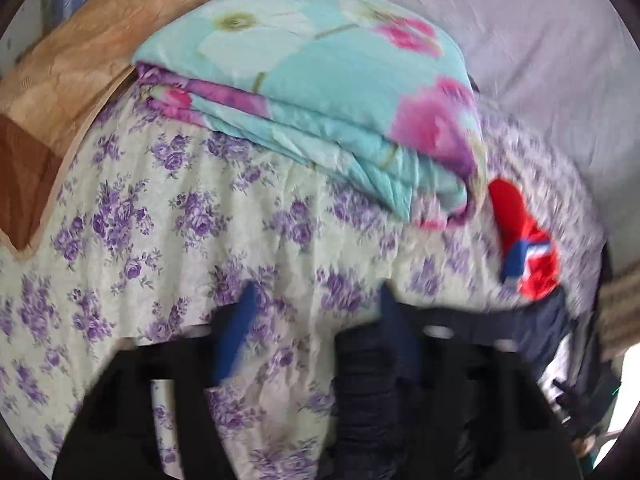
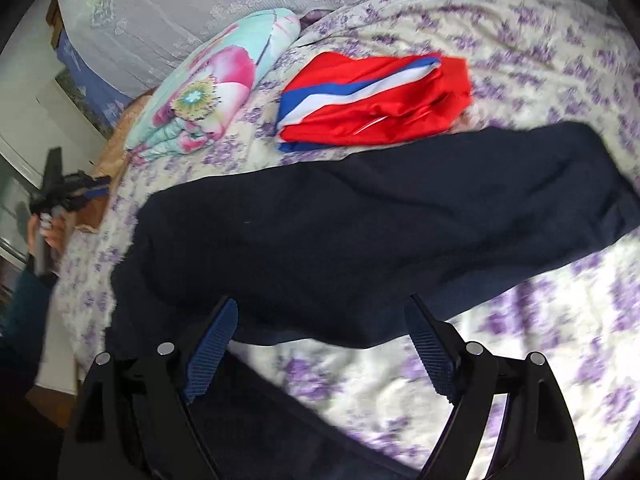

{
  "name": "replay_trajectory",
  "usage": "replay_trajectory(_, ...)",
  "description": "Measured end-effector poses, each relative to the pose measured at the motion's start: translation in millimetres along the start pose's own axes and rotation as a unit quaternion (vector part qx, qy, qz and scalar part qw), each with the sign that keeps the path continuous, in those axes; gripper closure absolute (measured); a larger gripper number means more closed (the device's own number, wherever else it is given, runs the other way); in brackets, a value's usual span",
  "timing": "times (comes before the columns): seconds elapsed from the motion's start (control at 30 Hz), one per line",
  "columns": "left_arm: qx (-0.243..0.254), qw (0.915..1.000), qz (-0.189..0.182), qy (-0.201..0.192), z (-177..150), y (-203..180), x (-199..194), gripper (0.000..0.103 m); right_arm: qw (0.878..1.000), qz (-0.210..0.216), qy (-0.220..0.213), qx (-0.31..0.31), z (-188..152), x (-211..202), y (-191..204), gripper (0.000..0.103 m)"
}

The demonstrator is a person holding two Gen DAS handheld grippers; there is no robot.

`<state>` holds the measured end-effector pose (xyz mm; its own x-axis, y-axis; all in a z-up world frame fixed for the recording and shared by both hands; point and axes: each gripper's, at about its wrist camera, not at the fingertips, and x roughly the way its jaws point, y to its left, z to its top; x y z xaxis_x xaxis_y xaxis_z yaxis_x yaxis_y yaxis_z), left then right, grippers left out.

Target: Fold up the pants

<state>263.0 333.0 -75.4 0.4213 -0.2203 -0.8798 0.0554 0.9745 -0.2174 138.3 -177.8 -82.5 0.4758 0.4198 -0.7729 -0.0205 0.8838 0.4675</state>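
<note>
Right gripper [image 2: 320, 344] hangs just above the near edge of the navy pants [image 2: 360, 220], jaws spread wide, nothing between the blue pads [image 2: 210, 354]. Left gripper [image 1: 316, 336] is off past the pants' left end, clear of them, jaws parted, gripped by a bare hand [image 2: 50, 232] with a teal sleeve behind.

Right hand-held gripper [image 2: 320, 340]: glossy black frame arms, silver round screw heads at the pivots, blue ribbed pads [image 2: 212, 350] lining both fingers. Left hand-held gripper [image 1: 320, 336], blurred: the same black body and blue pads. Far off its left side, bare skin on the left hand [image 2: 50, 234], a dark teal sleeve below
</note>
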Motion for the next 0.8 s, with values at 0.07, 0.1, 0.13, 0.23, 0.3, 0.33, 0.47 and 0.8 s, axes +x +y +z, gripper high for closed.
replay_trajectory(0.07, 0.073, 0.9956, 0.053, -0.025, -28.4, -17.7, -1.2, 0.021, 0.997, 0.06, 0.039, 0.041, -13.4, 24.3, 3.7, 0.017)
replay_trajectory(0.1, 0.102, 0.9924, 0.066, -0.019, -42.0, -30.0, 3.6, 0.026, 0.995, 0.067, 0.061, 0.047, -20.9, 38.5, 7.3, 0.017)
replay_trajectory(0.13, 0.109, 0.9918, 0.066, -0.01, -48.8, -34.1, 6.0, 0.027, 0.994, 0.069, 0.073, 0.049, -27.1, 52.0, 11.9, 0.017)
replay_trajectory(0.23, 0.124, 0.9894, 0.075, -0.001, -62.6, -55.5, 12.1, 0.028, 0.986, 0.125, 0.067, 0.087, -32.8, 88.8, 18.5, 0.017)
replay_trajectory(0.3, 0.133, 0.9868, 0.092, -0.006, -66.1, -66.0, 12.2, 0.028, 0.984, 0.147, 0.053, 0.089, -25.7, 106.7, 31.3, 0.057)
replay_trajectory(0.33, 0.136, 0.9857, 0.099, -0.011, -65.6, -69.8, 11.1, 0.028, 0.989, 0.133, 0.037, 0.061, -16.7, 108.8, 42.1, 0.087)
replay_trajectory(0.47, 0.145, 0.9818, 0.119, -0.028, -62.6, -82.7, 3.8, 0.029, 0.988, 0.143, -0.027, 0.043, 33.9, 91.3, 58.1, 0.096)
replay_trajectory(0.8, 0.139, 0.9822, 0.124, -0.027, -66.1, -82.9, 0.4, 0.029, 0.988, -0.123, 0.04, -0.086, 19.4, 97.5, 75.1, 0.012)
